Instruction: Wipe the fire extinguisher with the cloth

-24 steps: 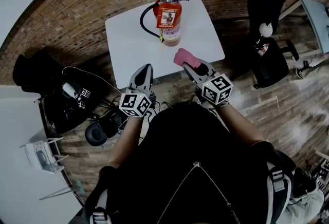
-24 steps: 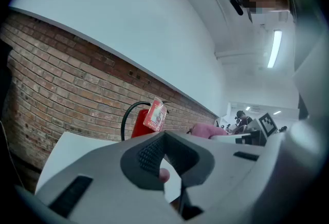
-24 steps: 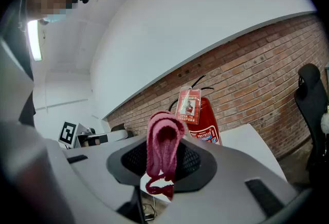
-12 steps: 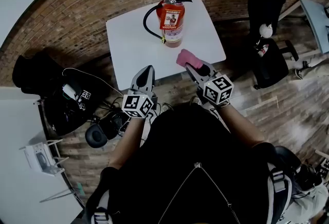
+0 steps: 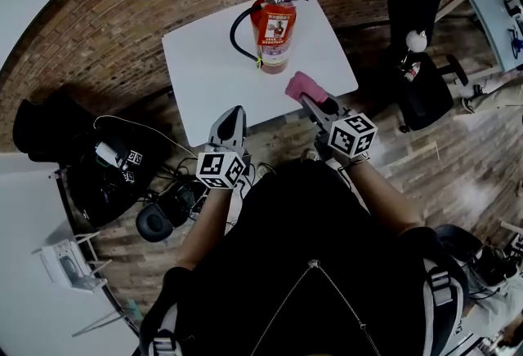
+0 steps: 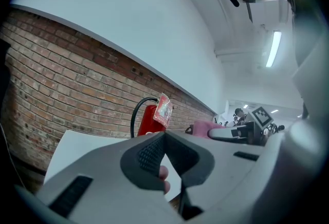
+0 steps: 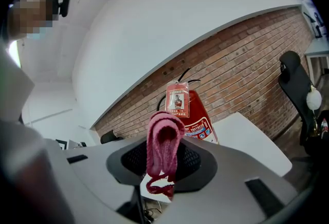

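At my far left, dark bags (image 5: 98, 175) sit on the wooden floor. My left gripper (image 5: 236, 112) hovers at the near edge of the white table (image 5: 208, 68), its two fingers pressed together with nothing between them. Farther back on the table, toward the brick wall, the red fire extinguisher (image 5: 274, 32) stands upright, its black hose (image 5: 239, 36) looping down on its left side and a tag (image 7: 178, 99) hanging at its front. To its right and nearer me, my right gripper (image 5: 309, 101) is clamped on the folded pink cloth (image 5: 303, 86), held over the table's near right corner, apart from the extinguisher. A black chair (image 5: 417, 11) stands at the far right.
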Motion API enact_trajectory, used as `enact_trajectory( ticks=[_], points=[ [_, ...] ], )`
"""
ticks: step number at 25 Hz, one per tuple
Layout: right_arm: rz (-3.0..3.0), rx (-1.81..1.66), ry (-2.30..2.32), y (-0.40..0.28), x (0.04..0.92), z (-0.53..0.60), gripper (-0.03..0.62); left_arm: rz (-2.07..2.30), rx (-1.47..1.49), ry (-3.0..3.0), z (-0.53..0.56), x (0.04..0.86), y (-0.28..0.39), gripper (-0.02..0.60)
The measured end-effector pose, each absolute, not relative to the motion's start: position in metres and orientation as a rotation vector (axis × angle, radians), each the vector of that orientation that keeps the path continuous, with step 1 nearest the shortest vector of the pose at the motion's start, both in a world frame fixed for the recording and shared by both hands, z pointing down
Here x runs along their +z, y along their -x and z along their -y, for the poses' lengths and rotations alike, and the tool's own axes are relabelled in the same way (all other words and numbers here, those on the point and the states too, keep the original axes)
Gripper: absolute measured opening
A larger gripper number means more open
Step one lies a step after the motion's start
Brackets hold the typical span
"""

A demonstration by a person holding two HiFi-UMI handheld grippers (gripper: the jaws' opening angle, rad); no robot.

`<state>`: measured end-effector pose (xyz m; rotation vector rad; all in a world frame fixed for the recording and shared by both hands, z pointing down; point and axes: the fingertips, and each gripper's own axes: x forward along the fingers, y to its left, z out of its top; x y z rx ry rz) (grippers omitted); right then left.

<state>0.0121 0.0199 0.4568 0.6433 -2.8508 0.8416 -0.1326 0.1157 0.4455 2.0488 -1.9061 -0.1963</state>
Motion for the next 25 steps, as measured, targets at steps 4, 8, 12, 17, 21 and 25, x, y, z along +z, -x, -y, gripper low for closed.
enact_trajectory(
  ticks=[4,8,12,17,21,25],
  points=[
    [2.85,0.87,-0.712,-0.015,0.455,-0.013,0.117,1.872,-0.196,-2.075,-0.116,0.449,0.135,0.005],
    [2.857,0.898,-0.757,-0.016,0.453,-0.007,0.117,1.854,-0.184,-2.086,-0.113,0.455,0.141,0.005],
    [2.866,0.933,-0.758,-0.022,0.455,0.009,0.117,1.882,-0.183,-2.045,-0.099,0.459,0.146,0.005],
    [2.873,0.993,-0.701,-0.024,0.462,0.05,0.117,1.952,-0.153,-1.975,-0.076,0.461,0.147,0.005],
    [2.874,1.049,-0.593,-0.022,0.467,0.082,0.117,2.038,-0.164,-1.855,-0.061,0.464,0.145,0.005],
    [2.849,1.201,-0.47,-0.018,0.475,0.117,0.117,2.135,-0.155,-1.723,-0.044,0.466,0.144,0.005]
  ],
)
